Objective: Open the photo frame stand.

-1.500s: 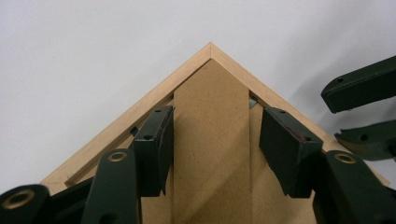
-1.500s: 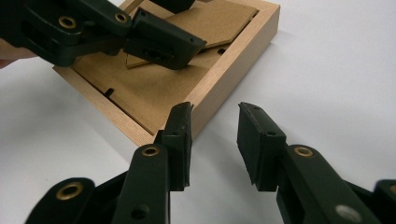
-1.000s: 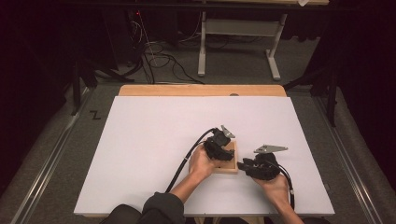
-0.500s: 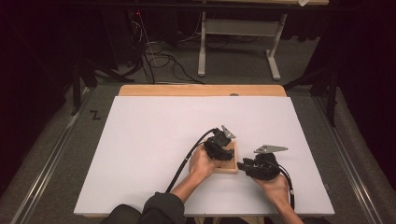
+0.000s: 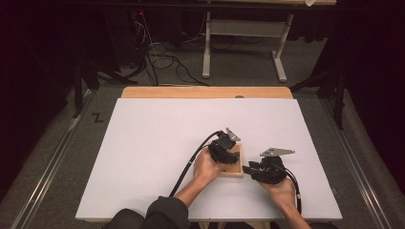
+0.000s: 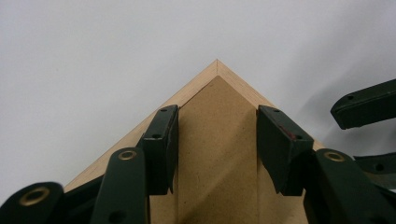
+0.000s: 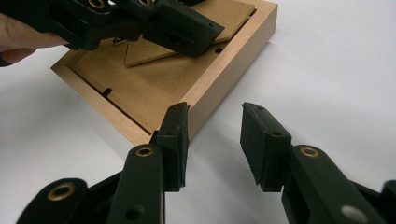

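Observation:
A light wooden picture frame (image 5: 233,170) lies face down on the white table. My left gripper (image 5: 228,155) reaches over it from the left. In the left gripper view its jaws have just closed in and sit shut on the brown fold-out back stand (image 6: 217,158), with the frame's far corner (image 6: 216,70) ahead. My right gripper (image 5: 247,168) lies just right of the frame, pointing at it. Seen in the right gripper view, the right gripper (image 7: 215,112) is open and has just widened a little. Nothing is between its pads, and its left fingertip (image 7: 176,122) is against the frame's near corner (image 7: 205,105).
The white table top (image 5: 157,143) has a bare wooden strip (image 5: 205,92) along its far edge. Its front edge is close under both forearms. Beyond it lie cables and a metal stand (image 5: 241,28) on the dark floor. A hand (image 7: 21,39) holds the left gripper.

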Tool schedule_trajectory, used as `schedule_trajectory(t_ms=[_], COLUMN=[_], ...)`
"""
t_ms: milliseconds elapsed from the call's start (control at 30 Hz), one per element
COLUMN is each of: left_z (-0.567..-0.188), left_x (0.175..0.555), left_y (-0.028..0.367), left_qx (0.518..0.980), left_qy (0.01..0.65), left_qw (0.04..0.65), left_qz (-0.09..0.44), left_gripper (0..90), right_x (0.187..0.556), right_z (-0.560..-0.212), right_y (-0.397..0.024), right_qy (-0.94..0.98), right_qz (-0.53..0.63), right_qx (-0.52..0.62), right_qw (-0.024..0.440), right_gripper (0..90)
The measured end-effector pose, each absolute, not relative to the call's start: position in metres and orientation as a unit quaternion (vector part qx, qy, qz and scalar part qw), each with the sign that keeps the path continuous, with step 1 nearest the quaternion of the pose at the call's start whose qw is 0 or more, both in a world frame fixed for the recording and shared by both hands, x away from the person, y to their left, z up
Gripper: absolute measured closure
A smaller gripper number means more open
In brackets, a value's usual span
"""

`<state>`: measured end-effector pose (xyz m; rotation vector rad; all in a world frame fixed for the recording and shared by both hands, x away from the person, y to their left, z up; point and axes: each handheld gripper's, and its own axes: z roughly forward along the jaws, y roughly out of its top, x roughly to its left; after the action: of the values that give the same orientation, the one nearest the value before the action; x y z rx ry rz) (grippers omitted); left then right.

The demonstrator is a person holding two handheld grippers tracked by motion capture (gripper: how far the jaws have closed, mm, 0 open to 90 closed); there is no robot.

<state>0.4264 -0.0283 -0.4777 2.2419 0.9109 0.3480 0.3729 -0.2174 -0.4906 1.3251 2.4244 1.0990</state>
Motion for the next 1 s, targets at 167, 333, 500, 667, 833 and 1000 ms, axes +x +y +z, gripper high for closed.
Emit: schedule_trajectory(t_ms=[167,333,500,667,833,1000], left_z=[-0.4768,-0.4756,-0.4739,-0.4729,-0.4709,-0.4683], left_x=[0.4261,0.4257,0.4249,0.4244,0.4232,0.422], left_y=[-0.0277,-0.0267,-0.0254,-0.0242,-0.0221,-0.0198], left_qx=[0.861,0.861,0.86,0.859,0.856,0.855], left_qy=[0.351,0.349,0.349,0.349,0.349,0.347], left_qw=[0.343,0.345,0.347,0.351,0.356,0.361], left_qz=[0.133,0.134,0.133,0.132,0.134,0.133], left_gripper=[50.4,50.4,50.4,50.4,50.4,50.4], right_x=[0.3729,0.3728,0.3728,0.3728,0.3719,0.3692], right_z=[-0.4907,-0.4905,-0.4907,-0.491,-0.4892,-0.485], right_y=[-0.2174,-0.2175,-0.2175,-0.2173,-0.2184,-0.2197], right_qy=[0.812,0.813,0.813,0.813,0.808,0.796], right_qz=[0.37,0.369,0.369,0.371,0.375,0.394], right_qx=[0.442,0.443,0.442,0.441,0.444,0.445], right_qw=[0.085,0.085,0.086,0.089,0.093,0.109], right_gripper=[62.1,61.9,61.8,61.7,61.7,61.4])
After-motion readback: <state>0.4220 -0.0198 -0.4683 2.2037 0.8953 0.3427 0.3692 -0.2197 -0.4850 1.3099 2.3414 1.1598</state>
